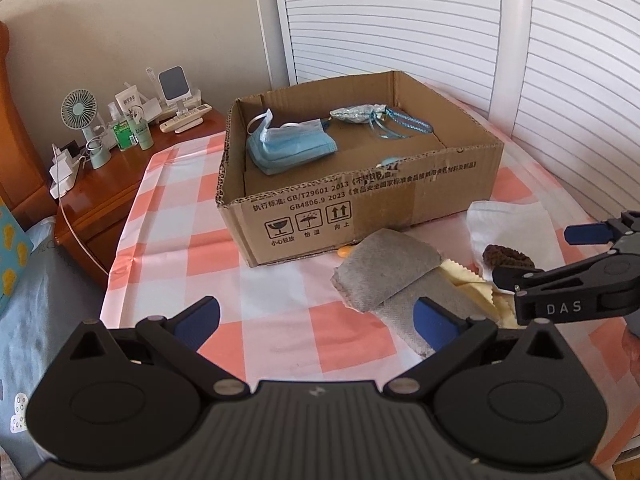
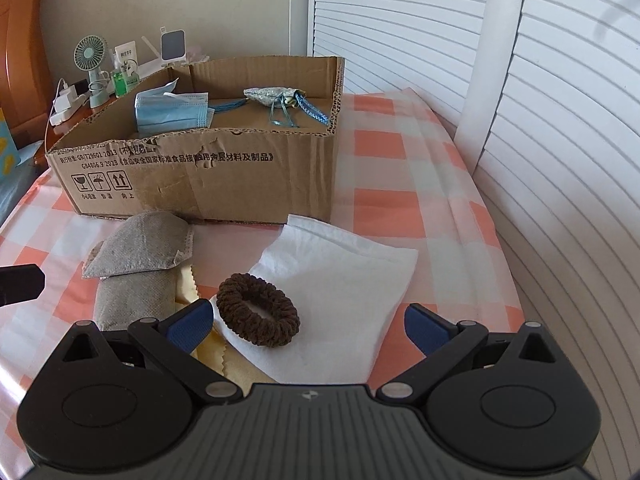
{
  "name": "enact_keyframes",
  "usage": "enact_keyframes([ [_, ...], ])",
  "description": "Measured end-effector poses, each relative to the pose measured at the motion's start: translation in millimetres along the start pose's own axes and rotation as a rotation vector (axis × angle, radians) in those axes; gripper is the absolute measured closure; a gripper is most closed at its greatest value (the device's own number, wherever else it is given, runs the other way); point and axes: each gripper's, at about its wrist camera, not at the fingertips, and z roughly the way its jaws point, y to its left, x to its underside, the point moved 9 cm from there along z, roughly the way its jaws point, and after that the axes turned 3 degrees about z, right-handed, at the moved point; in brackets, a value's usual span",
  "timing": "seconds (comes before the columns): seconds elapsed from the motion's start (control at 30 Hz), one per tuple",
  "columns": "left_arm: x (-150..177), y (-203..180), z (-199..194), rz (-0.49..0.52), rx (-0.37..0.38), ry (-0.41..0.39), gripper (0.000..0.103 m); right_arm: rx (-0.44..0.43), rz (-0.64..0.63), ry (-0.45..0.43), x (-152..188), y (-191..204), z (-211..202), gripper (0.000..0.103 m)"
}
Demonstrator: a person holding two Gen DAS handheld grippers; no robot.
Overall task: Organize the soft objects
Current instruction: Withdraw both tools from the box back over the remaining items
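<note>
A cardboard box (image 1: 400,196) (image 2: 240,176) stands on the checked cloth and holds blue face masks (image 1: 290,146) (image 2: 172,114) and a shiny blue pouch (image 1: 356,114) (image 2: 268,96). In front of it lie a grey folded cloth (image 1: 384,276) (image 2: 140,252), a yellow cloth (image 1: 472,280) (image 2: 224,360), a white tissue (image 1: 516,224) (image 2: 340,280) and a brown scrunchie (image 1: 506,258) (image 2: 258,310) resting on the tissue. My left gripper (image 1: 316,322) is open above the cloth, left of the grey cloth. My right gripper (image 2: 308,326) (image 1: 536,252) is open, straddling the scrunchie.
A wooden nightstand (image 1: 120,172) at the left carries a small fan (image 1: 80,112) (image 2: 92,56), bottles and chargers. White slatted doors (image 1: 440,20) (image 2: 560,120) stand behind and to the right. The cloth-covered surface ends near the nightstand on the left.
</note>
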Motion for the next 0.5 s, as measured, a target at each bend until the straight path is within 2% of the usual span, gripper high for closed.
enact_keyframes([
  [0.17, -6, -5, 14, 0.004, 0.016, 0.014, 0.001, -0.005, 0.002, 0.015, 5, -4, 8, 0.0],
  [0.37, -17, -15, 32, -0.003, 0.089, 0.013, 0.001, 0.007, -0.034, 0.017, 10, -3, 13, 0.0],
  [0.5, -25, -23, 49, 0.001, 0.106, 0.023, 0.001, 0.001, -0.043, 0.007, 11, -1, 13, 0.0],
])
